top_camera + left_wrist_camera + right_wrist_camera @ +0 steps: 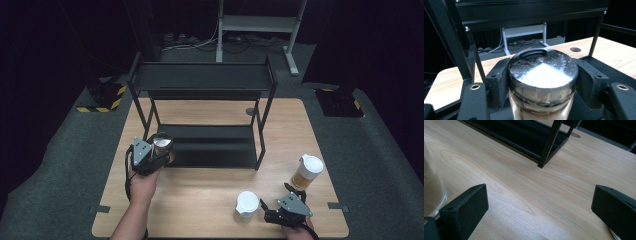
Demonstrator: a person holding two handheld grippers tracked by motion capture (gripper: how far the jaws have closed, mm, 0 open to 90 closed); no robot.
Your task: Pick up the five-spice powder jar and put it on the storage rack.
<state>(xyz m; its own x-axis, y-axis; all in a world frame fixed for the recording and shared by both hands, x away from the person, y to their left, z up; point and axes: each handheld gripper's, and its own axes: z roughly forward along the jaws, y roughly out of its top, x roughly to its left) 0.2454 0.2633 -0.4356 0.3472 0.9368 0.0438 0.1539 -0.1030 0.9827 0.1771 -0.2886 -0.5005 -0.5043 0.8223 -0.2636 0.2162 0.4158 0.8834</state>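
Firmly, left gripper (541, 82) clamps a round glass jar (543, 82); right gripper (539, 207) gapes over wood-grain table (524, 190).

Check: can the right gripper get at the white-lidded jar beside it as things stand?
Probably yes. The right gripper is open and holds nothing, and the white-lidded jar stands just to its left on bare table. Nothing lies between them; the black rack sits well behind.

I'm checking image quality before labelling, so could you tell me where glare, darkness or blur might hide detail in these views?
Left gripper view: bright glare whites out the lid of the jar held in the left gripper. High view: surroundings beyond the table are nearly black, and the black rack shows little detail. Right gripper view: the right gripper jaws look soft up close; the wood grain stays clear.
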